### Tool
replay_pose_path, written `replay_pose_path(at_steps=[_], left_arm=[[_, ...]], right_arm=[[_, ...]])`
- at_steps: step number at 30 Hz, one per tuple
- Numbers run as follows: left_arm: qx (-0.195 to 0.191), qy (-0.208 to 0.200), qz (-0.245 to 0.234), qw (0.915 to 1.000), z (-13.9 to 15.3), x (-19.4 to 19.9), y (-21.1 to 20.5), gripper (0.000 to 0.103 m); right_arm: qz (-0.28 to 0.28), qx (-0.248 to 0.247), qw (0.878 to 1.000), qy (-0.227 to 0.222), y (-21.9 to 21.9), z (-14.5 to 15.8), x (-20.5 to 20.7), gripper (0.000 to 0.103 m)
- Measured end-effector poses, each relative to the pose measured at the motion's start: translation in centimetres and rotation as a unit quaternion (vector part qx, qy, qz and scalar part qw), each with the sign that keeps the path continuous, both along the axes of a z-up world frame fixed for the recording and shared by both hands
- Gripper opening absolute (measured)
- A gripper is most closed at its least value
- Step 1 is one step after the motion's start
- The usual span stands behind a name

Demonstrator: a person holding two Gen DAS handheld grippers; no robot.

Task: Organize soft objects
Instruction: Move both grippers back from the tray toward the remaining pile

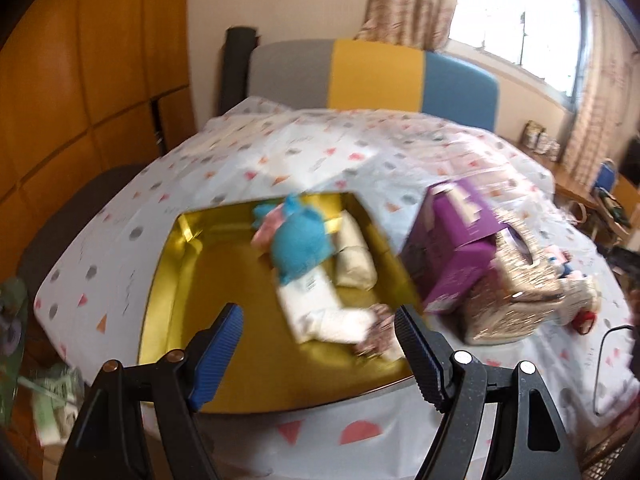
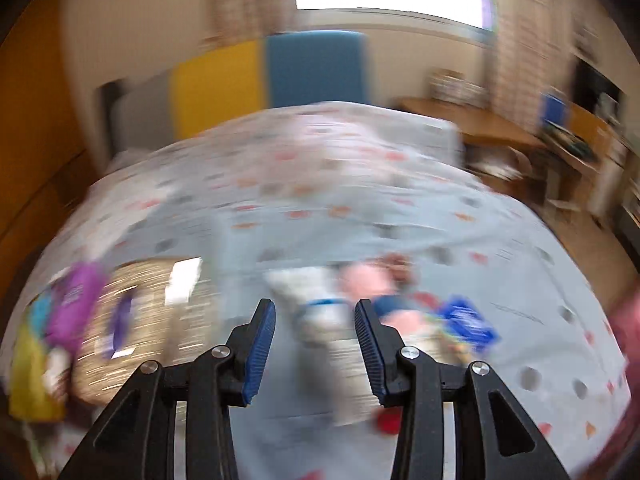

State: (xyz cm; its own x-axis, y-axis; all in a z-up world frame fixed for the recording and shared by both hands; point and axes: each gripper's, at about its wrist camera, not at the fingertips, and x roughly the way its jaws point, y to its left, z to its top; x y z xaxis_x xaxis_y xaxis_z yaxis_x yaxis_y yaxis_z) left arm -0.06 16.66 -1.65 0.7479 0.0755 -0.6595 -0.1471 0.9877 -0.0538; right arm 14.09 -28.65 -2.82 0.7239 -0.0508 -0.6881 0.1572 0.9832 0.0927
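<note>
A gold tray [image 1: 176, 280] lies on the patterned bed sheet. In it are a blue plush toy [image 1: 300, 240], a cream roll [image 1: 354, 260] and a white soft item [image 1: 320, 312]. My left gripper [image 1: 318, 316] is open and empty above the tray's near part. My right gripper [image 2: 316, 308] is open and empty over a blurred pile of soft items [image 2: 360, 284] on the sheet, with a white one [image 2: 320, 312] between its fingers' line and a blue packet [image 2: 468, 320] to the right.
A purple box [image 1: 452, 236] and a glittery beige bag [image 1: 516, 288] stand right of the tray; both show blurred at the left of the right wrist view [image 2: 152, 312]. A grey, yellow and blue headboard [image 1: 376, 76] is behind the bed. A wooden desk [image 2: 480, 128] stands right.
</note>
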Motion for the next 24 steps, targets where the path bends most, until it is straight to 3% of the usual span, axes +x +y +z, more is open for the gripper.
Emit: replay_pose_path(at_steps=[5,8,12,17,20,24], left_arm=[[0.006,-0.019,-0.063,0.9978,2.8,1.7,-4.0,0.079],[0.007,-0.030,-0.111,0.9934,4.5,3.2,-7.5,0.080],[-0.022,-0.026,-0.187,0.9817,6.5,5.8,-12.9,0.081],[-0.055,0.012,-0.262,0.9635,7.9,9.1,-20.0,0.083],[-0.067,0.040,-0.284,0.9555,7.8,11.1,-24.0,0.083],[-0.067,0.076,-0.283,0.9539,6.7,14.3,-28.1,0.073]], right_arm=[[-0.138,0.071,0.988,0.009,-8.3,-3.0,-0.5,0.042],[-0.181,0.129,0.975,0.009,-10.9,-3.4,-1.2,0.042],[-0.178,0.142,0.973,0.024,-10.8,-3.9,-1.3,0.042],[-0.162,0.145,0.974,0.058,-10.2,-4.8,-0.8,0.043],[-0.169,0.167,0.969,0.061,-10.7,-5.1,-0.8,0.043],[-0.182,0.188,0.964,0.047,-11.7,-4.8,-1.4,0.043]])
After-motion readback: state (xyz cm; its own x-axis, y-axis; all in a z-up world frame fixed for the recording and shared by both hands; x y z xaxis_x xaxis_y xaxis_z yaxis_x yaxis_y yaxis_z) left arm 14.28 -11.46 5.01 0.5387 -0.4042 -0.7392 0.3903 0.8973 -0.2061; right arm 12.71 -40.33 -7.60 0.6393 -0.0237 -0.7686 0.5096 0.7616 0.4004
